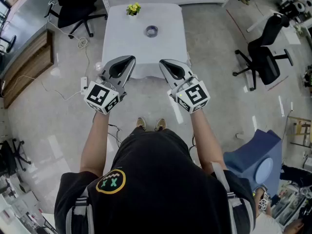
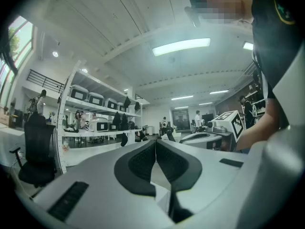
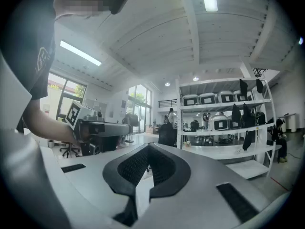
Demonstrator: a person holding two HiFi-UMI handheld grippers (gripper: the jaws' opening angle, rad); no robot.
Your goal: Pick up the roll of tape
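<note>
I hold left gripper (image 1: 130, 58) and right gripper (image 1: 162, 62) pressed together, empty; tape roll (image 1: 151, 31) lies well ahead on the table (image 1: 117, 38).

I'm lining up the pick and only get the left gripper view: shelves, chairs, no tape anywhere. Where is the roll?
Observer: The head view shows the roll of tape lying flat near the middle of the white table, straight ahead of the person.
Operator: Anything near it?
Observer: Only a small bunch of yellow flowers at the table's far edge, well apart from the roll.
Operator: And the other hand?
Observer: The right gripper has its jaws together with nothing between them, and it is short of the roll.
</note>
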